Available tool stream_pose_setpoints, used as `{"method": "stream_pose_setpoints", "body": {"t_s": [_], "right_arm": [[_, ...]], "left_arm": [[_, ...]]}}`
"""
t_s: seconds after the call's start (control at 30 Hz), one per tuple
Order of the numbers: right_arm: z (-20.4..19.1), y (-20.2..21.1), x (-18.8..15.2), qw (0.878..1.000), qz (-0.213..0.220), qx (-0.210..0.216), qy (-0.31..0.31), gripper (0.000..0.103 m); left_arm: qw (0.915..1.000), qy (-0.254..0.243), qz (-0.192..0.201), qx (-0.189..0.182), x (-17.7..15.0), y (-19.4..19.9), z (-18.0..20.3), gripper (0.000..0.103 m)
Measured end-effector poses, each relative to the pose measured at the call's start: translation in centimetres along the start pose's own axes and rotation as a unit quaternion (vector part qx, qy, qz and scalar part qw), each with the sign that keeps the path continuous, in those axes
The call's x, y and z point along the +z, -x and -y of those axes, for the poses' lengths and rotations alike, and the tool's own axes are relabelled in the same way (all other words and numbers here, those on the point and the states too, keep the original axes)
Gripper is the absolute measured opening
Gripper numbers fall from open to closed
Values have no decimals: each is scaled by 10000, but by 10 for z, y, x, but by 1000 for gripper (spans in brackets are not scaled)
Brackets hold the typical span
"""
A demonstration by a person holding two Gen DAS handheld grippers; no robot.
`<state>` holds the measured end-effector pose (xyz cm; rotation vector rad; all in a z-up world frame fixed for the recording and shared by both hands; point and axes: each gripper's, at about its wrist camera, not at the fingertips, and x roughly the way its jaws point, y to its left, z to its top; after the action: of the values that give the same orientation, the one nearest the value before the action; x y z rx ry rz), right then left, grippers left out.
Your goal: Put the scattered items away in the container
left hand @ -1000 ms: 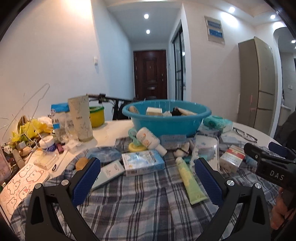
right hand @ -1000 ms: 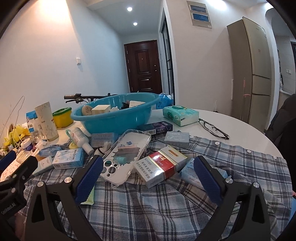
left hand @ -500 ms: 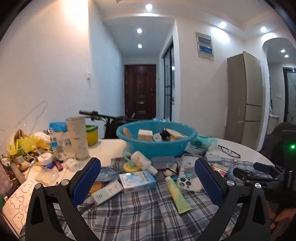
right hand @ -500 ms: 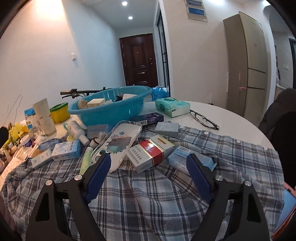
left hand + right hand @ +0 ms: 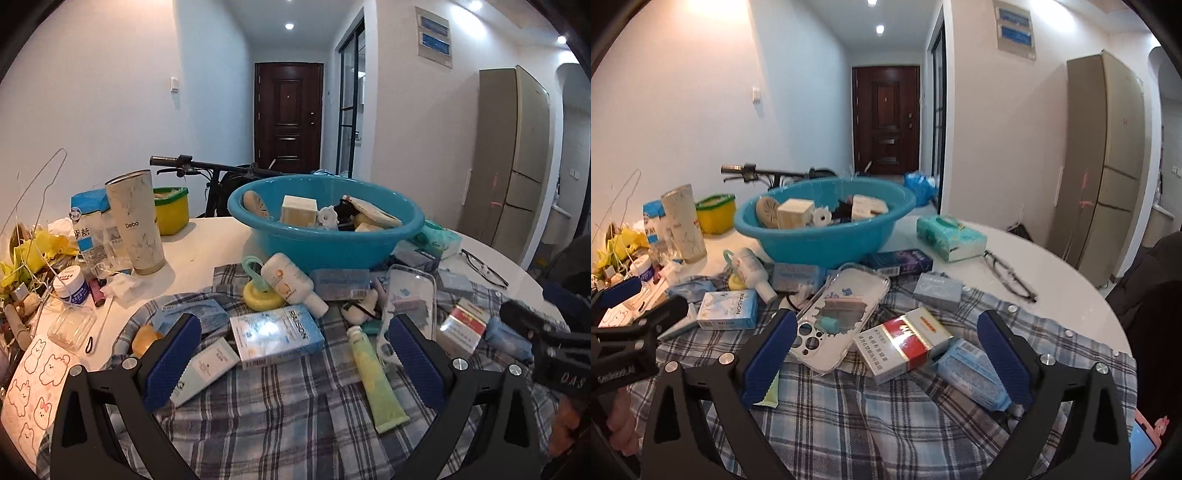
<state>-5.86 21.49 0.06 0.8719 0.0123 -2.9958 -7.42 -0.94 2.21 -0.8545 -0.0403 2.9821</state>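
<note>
A blue plastic basin [image 5: 325, 247] [image 5: 820, 243] with several items in it stands at the back of a round white table. In front of it, small items lie scattered on a plaid cloth [image 5: 280, 417]. My left gripper [image 5: 291, 354] hangs open above a light blue box [image 5: 275, 336] and a green tube [image 5: 373, 376], holding nothing. My right gripper [image 5: 886, 354] is opening, its jaws wide above a red and white carton [image 5: 905, 343] and a clear phone case [image 5: 842, 314], with nothing gripped.
A marbled tumbler [image 5: 135, 221], a yellow tub [image 5: 170, 210], jars and yellow wrappers crowd the table's left. A green tissue pack [image 5: 949, 238] and glasses [image 5: 1008, 273] lie to the right. A bicycle handlebar [image 5: 177, 162] shows behind the table.
Both grippers drew back and rose half a second ago, then the left came closer over the items again. The right jaws narrowed slightly and then widened.
</note>
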Motion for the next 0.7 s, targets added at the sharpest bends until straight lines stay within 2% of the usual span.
{"method": "stream_pose_setpoints", "body": {"t_s": [0.17,0.33,0.43,0.5,0.6,0.7], "right_arm": [[-5,-20,9,9997,-237,1,84,98],[-12,-45,18,9979,-605,171,119,98],[-17,-67,24,9954,-917,283,79,98],[-22,-86,31,9942,-1048,190,112,97],[-24,-116,39,9943,-1058,24,88,97],[-23,-134,39,9976,-696,-26,41,97]], "left_arm": [[9998,107,-185,-48,14,-15,-1,103],[9979,4,-654,-5,26,-40,5,103],[9974,-152,-697,43,33,-61,10,102],[9972,-214,-691,180,38,-81,9,102],[9970,-123,-770,-14,37,-113,1,102],[9973,-195,-705,-50,22,-130,-6,102]]}}
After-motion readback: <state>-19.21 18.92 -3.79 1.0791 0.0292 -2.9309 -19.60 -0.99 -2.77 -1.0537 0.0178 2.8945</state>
